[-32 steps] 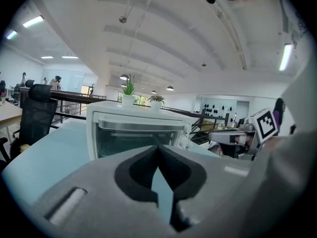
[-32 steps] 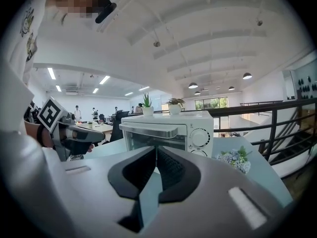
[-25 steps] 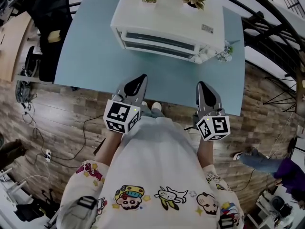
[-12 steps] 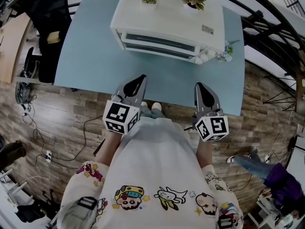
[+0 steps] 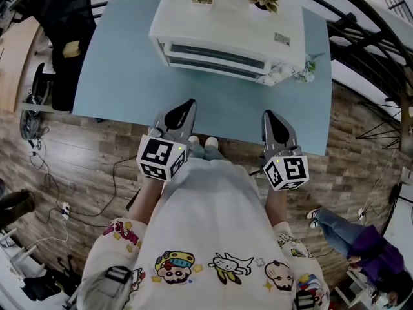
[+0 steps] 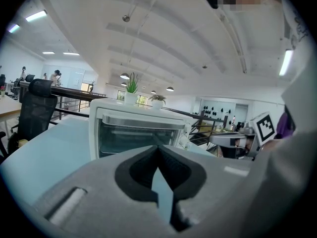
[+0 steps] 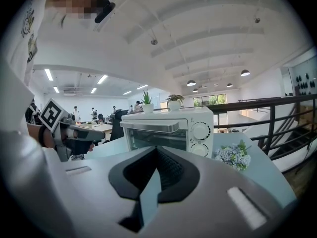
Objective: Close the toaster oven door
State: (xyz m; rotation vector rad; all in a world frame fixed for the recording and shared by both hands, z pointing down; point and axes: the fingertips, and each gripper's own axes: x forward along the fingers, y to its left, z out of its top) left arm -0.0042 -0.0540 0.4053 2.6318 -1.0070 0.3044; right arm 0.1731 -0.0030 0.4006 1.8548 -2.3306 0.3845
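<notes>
Toaster oven (image 5: 226,31): white, box-shaped, upright on the pale blue table (image 5: 129,76). It sits at the far side and right of centre, its right end close to the right edge, its front facing the near edge and turned slightly askew.
Door (image 7: 158,138): glass pane in a white frame, standing upright against the front, apparently shut.
Handle (image 7: 151,127): a bar along the door's top.
Knobs (image 7: 200,131): two, round, stacked right of the door.

Open-plan office, mezzanine level: black mesh swivel chair (image 6: 35,110), pale wooden desk (image 5: 16,63), long fluorescent ceiling strips (image 7: 49,75), black metal balcony railing (image 7: 267,105), brown wood-plank floor (image 5: 84,166), loose cables (image 5: 40,163).
</notes>
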